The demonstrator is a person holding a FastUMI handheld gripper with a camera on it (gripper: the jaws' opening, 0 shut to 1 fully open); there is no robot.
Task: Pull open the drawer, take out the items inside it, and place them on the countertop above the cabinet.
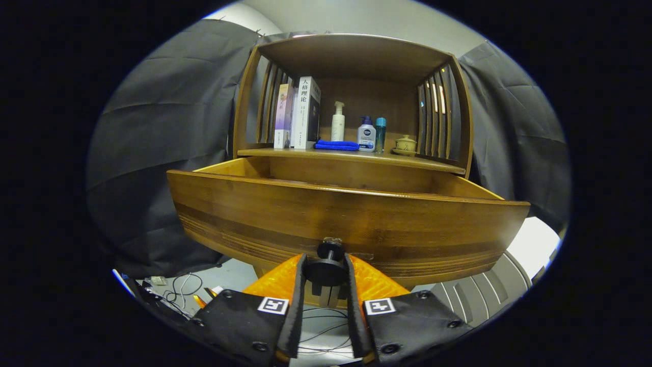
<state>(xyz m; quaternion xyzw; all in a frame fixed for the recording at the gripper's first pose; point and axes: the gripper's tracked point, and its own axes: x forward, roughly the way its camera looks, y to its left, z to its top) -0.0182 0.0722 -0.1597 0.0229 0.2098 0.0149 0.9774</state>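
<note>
Just ahead of the gripper (326, 272): drawer (346, 219), pulled well out from under the countertop (351, 155), banded brown wood front, curved by the lens. Both fingers clamped on its dark round knob (328, 265). Drawer interior hidden behind the front panel.

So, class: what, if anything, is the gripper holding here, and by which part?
The gripper is shut on the drawer, held by its round knob, one finger on each side.

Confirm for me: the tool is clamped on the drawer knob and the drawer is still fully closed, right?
Not quite. The tool is clamped on the knob, but the drawer is pulled open; the gripper view shows its front well out from the cabinet.
</note>
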